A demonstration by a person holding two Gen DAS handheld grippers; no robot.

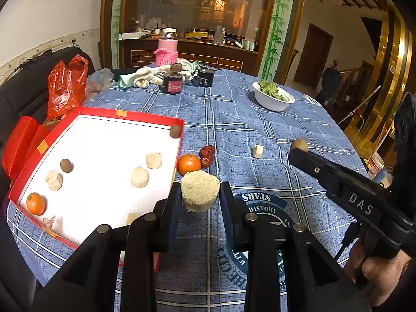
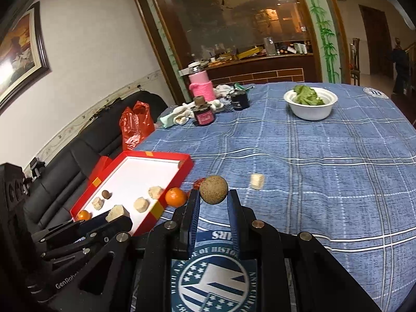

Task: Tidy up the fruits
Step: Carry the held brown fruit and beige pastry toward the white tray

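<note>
My left gripper [image 1: 200, 195] is shut on a beige fibrous chunk [image 1: 200, 192], held just off the near right corner of the red box [image 1: 130, 115]. Inside the box lie several beige chunks, two brown round fruits and an orange [image 1: 36, 203]. My right gripper [image 2: 213, 195] is shut on a brown round fruit [image 2: 213, 189] above the blue cloth. Right of the box, a second orange [image 1: 189, 164] and red dates [image 1: 207, 156] rest on the cloth. A small beige piece [image 2: 257, 181] lies farther right. The right wrist view shows the left gripper [image 2: 115, 217] at the box's near edge.
A white bowl of greens [image 2: 310, 104] stands at the far right of the table. A dark jar [image 1: 172, 82], a pink knit-covered bottle [image 1: 167, 52] and cloths crowd the far edge. A red plastic bag [image 1: 68, 85] sits behind the box, by a black sofa.
</note>
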